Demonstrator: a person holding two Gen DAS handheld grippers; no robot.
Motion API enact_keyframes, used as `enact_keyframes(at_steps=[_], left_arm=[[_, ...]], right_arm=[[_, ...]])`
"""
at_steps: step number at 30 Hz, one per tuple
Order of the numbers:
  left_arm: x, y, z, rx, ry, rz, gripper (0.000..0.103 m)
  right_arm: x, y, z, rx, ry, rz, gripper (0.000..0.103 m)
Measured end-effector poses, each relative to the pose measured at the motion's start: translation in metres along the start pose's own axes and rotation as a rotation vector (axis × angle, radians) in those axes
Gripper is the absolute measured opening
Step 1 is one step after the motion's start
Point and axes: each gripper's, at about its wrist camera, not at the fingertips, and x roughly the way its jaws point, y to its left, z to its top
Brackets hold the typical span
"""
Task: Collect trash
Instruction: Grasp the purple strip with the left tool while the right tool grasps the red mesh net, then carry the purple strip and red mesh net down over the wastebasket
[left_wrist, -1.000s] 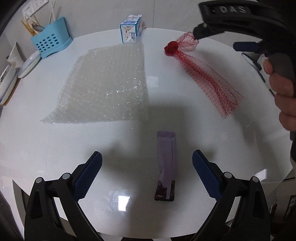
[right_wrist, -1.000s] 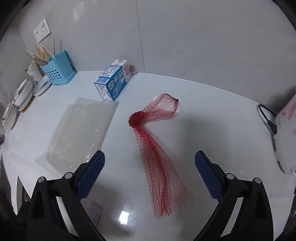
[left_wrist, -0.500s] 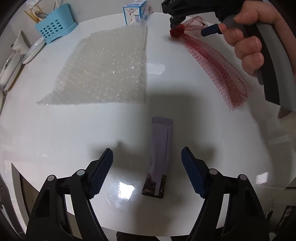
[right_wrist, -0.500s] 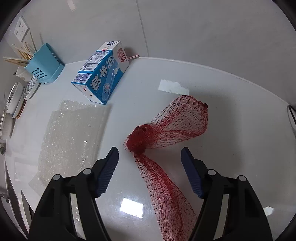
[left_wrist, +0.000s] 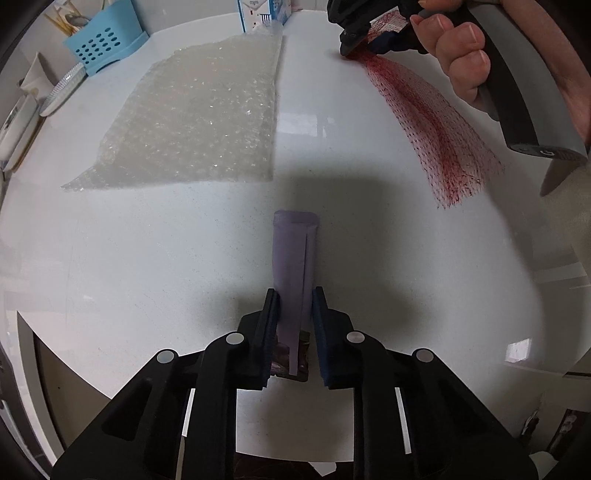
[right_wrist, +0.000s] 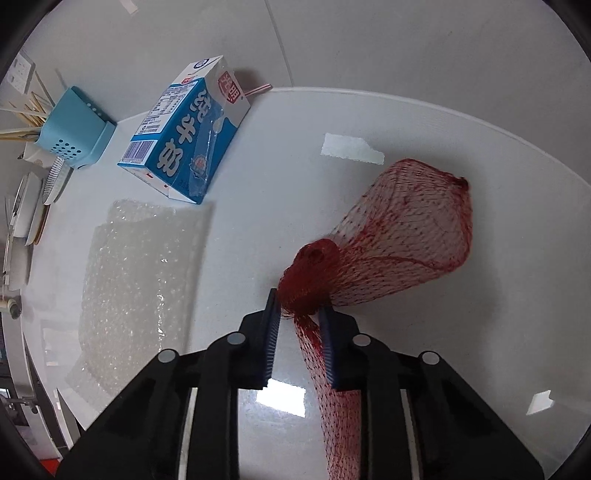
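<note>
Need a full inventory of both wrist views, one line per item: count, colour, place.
wrapper: 1, grey-purple, near table edge, clamped at its near end by left gripper
mesh net bag: 1, red, right part of table, pinched at its knot by right gripper
bubble wrap sheet: 1, clear, flat, left-centre
milk carton: 1, blue and white, lying at far edge behind bubble wrap
straw: 1, pink-striped, behind carton
utensil holder: 1, light blue, far left, chopsticks inside
plates: several, white, left edge
paper scrap: 1, white, beyond net bag
table: 1, white, round
left gripper: black, blue pads, jaws just closed on wrapper
right gripper: same, just closed on net
hand: 1, gripping right gripper's grey handle
</note>
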Motion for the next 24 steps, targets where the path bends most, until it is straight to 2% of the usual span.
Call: enact_keyframes(at_steps=[13, 24], left_arm=[[-0.011, 0.015, 0.005, 0.006, -0.052, -0.001, 0.017], [-0.032, 0.032, 0.006, 0.039, -0.100, -0.017, 0.017]], right_arm=[[-0.022, -0.006, -0.010, -0.010, -0.045, 0.003, 0.012], [-0.063, -0.018, -0.028, 0.068, -0.123, 0.016, 0.012]])
